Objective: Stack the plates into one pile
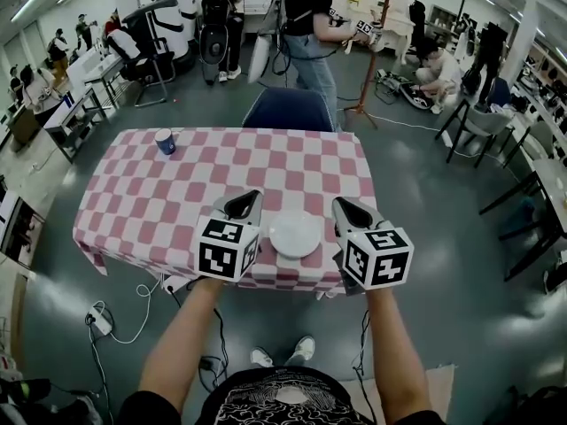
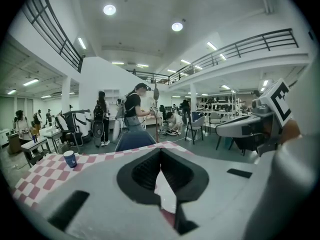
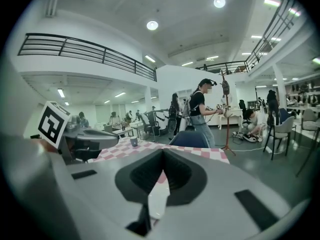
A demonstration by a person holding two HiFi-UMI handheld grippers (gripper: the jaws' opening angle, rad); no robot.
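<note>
hand-held gripper left, hand-held gripper right: jaws together, empty; round smooth white plate between, possibly stacked.

My left gripper and my right gripper hang side by side over the near edge of the table with the pink-and-white checked cloth. Each pair of dark fingers is closed to a point with nothing between. A round white plate lies on the cloth between the two grippers, a little nearer to me than the fingertips; whether it is one plate or several stacked I cannot tell. A small blue paper cup stands well ahead of my left fingers and off to their left. Straight beyond both fingertips, at the table's far edge, is a dark blue chair.
</note>
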